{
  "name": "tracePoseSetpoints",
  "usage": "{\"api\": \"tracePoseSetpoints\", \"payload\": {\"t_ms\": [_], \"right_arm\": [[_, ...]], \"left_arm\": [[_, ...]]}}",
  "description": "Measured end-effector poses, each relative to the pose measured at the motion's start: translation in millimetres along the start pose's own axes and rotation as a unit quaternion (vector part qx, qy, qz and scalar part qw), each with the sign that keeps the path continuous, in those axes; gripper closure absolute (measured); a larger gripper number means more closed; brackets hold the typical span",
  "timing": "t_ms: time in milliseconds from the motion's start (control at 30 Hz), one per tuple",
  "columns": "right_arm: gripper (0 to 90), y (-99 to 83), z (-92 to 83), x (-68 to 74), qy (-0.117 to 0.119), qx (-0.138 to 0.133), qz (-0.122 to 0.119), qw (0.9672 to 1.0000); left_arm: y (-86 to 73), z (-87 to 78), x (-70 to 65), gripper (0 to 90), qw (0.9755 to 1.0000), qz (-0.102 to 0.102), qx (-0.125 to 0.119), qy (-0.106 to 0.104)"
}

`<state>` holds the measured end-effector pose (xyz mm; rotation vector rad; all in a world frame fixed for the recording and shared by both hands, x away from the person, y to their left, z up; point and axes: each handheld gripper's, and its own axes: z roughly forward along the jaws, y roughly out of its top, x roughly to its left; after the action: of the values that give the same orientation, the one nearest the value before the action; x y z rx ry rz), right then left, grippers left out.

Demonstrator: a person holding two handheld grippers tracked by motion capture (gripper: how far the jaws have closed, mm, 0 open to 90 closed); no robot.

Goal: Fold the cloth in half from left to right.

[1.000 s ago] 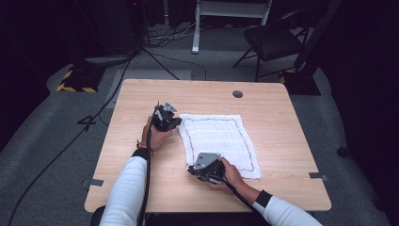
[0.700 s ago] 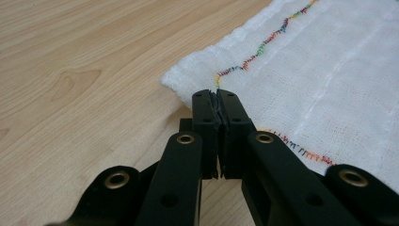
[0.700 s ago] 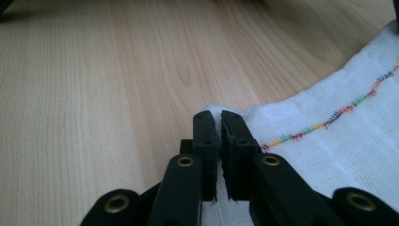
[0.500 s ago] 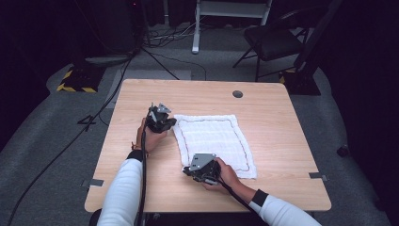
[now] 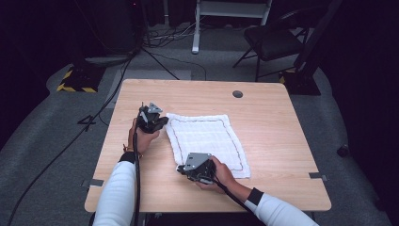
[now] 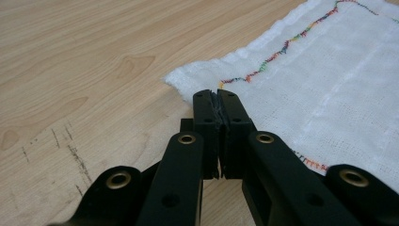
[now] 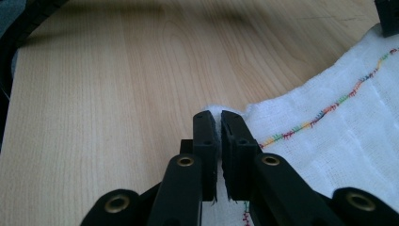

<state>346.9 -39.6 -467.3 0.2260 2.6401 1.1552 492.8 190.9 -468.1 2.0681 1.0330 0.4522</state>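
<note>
A white cloth (image 5: 207,139) with a multicoloured stitched border lies flat on the wooden table (image 5: 282,122). My left gripper (image 5: 163,122) is at the cloth's far left corner. In the left gripper view its jaws (image 6: 219,96) are pressed together at the edge of the cloth (image 6: 329,70), just inside the corner. My right gripper (image 5: 182,169) is at the near left corner. There its jaws (image 7: 215,115) are shut with a thin fold of the cloth (image 7: 348,141) between them. A black piece of the other gripper (image 7: 388,16) shows at the top right.
A round cable hole (image 5: 237,93) sits near the table's far edge. Bare wood lies left of the cloth and along the right side. Beyond the table are a black chair (image 5: 273,40), a white stand, floor cables and a yellow-black striped block (image 5: 75,84).
Both grippers have shifted a little to the left, and the cloth's left edge has moved left with them.
</note>
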Motion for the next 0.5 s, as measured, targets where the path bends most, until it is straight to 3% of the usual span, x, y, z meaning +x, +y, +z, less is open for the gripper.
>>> {"api": "tracePoseSetpoints", "payload": {"t_ms": [300,500], "right_arm": [[85.3,-0.9,-13.2,-5.4,-0.016,-0.012,0.011,0.9997],[85.3,-9.3,-32.2,-9.7,-0.032,-0.020,0.027,0.9989]], "left_arm": [[16.0,2.2,-5.8,87.4,0.9996,-0.005,-0.028,-0.003],[34.6,13.1,-22.4,87.4,0.9993,0.013,-0.033,-0.010]]}}
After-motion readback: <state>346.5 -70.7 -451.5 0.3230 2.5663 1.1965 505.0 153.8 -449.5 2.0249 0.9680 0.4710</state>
